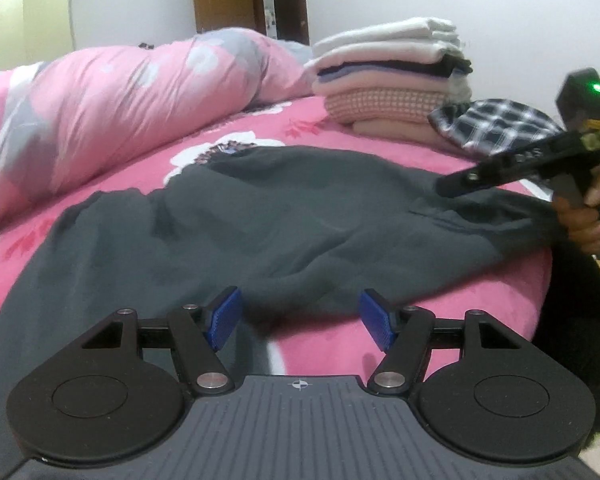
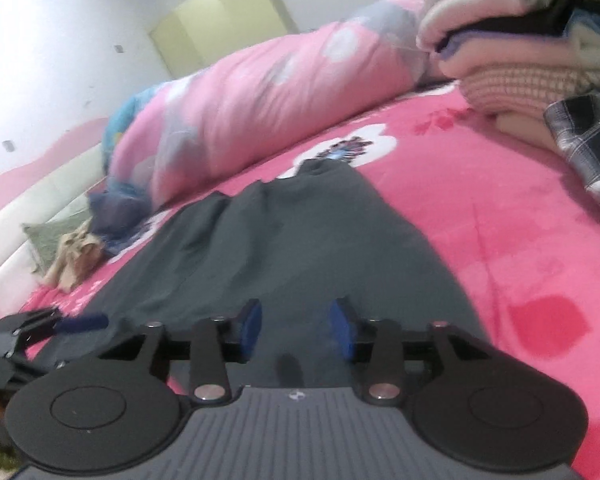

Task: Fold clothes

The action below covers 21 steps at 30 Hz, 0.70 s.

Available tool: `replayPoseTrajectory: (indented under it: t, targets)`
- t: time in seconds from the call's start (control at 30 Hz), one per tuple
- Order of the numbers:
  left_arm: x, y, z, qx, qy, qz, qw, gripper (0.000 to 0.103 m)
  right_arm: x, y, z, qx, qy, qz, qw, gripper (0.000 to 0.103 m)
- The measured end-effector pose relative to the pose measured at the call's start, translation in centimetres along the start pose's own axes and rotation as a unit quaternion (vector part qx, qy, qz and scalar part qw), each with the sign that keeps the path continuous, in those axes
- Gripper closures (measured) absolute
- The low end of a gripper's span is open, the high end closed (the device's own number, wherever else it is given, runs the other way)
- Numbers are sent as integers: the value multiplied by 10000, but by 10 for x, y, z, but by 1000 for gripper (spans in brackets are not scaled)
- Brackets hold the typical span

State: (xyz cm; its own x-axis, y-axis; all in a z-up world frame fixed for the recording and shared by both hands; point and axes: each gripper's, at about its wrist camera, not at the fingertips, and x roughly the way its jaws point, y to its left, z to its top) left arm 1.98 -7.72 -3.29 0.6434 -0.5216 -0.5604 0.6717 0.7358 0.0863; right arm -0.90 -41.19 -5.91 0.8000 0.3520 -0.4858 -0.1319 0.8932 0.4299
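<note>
Tongs first: on my left gripper (image 1: pixel 300 322) the blue pads (image 1: pixel 225 319) stand wide apart with nothing pinched, only the near edge of the dark grey garment (image 1: pixel 284 216) and a strip of pink sheet showing in the gap. My right gripper (image 2: pixel 296 330) has its pads about half apart, also gripping nothing; I see the grey cloth lying under and past the gap, not pressed by either pad. In the left wrist view the right gripper (image 1: pixel 476 176) reaches in from the right edge over the far side of the garment, a hand (image 1: pixel 584 216) wrapped round its handle; in the right wrist view the left gripper (image 2: pixel 40 330) sits low at the left edge by the cloth's border. The garment lies spread and rumpled across the pink flowered bed sheet (image 2: pixel 500 208), close in front of both tools. Beyond it, a stack of folded clothes (image 1: pixel 392 76) rests on the bed, with a black-and-white plaid piece (image 1: pixel 496 128) just beside its base. A rolled pink quilt (image 1: pixel 120 92) runs along the far side, and a small crumpled beige cloth (image 2: pixel 74 256) lies near the bed's edge. Pale cupboards (image 2: pixel 220 20) stand against the white wall.
</note>
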Motion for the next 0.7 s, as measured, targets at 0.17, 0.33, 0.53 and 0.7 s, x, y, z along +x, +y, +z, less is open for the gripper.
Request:
replayPoseTrajectory:
  t: [0.17, 0.33, 0.53, 0.7]
  targets:
    - [22, -2, 2, -90, 222, -22, 9997, 37, 38, -15, 6, -46, 466, -215, 9987, 55]
    - [32, 1, -7, -193, 465, -57, 9987, 37, 35, -5, -6, -553, 554, 71, 9969, 98]
    - [26, 10, -14, -441, 429, -193, 9979, 38, -8, 19, -15, -892, -255, 1112, 9895, 99]
    - [-6, 23, -22, -744, 395, -289, 9960, 37, -50, 57, -26, -1484, -333, 1769, 9724, 99]
